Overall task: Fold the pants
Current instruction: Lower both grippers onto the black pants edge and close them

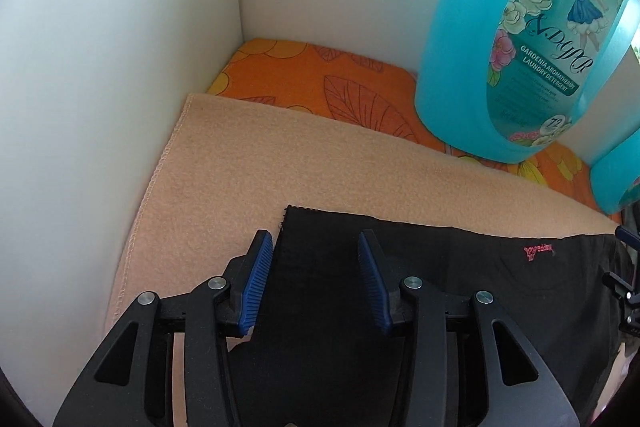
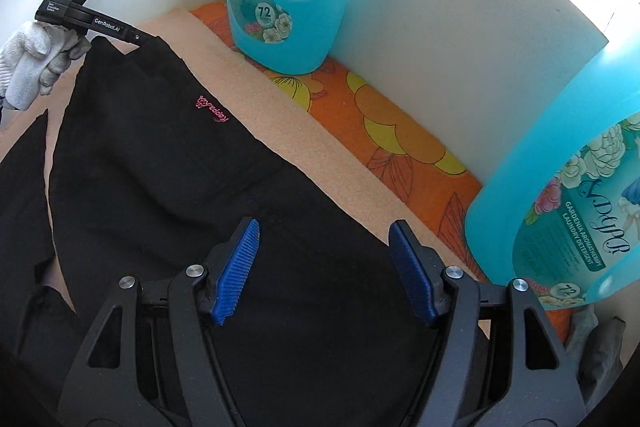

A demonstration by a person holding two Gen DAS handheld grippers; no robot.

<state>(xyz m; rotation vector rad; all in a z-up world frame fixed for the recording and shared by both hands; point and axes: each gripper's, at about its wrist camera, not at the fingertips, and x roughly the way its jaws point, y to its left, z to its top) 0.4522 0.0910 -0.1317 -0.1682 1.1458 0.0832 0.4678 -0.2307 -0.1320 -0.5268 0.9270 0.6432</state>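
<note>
Black pants (image 1: 460, 287) with a small pink embroidered logo (image 1: 538, 251) lie spread on a peach fleece blanket (image 1: 280, 155). My left gripper (image 1: 314, 239) hangs over the pants' far left corner. Its blue pads stand apart with black cloth lying flat between them, not pinched. In the right wrist view the same pants (image 2: 168, 167) run from lower right to upper left. My right gripper (image 2: 325, 227) is open wide just above them, near their blanket-side edge. A white-gloved hand (image 2: 32, 63) holds the left gripper's black housing (image 2: 104, 27) at the pants' far end.
The blanket lies on an orange flowered cloth (image 1: 340, 83) in a white-walled corner (image 1: 100, 67). A big turquoise detergent bottle (image 1: 520, 27) stands on the cloth at the back; a second one (image 2: 580, 187) is close to the right gripper. Grey fabric (image 2: 600, 347) lies at lower right.
</note>
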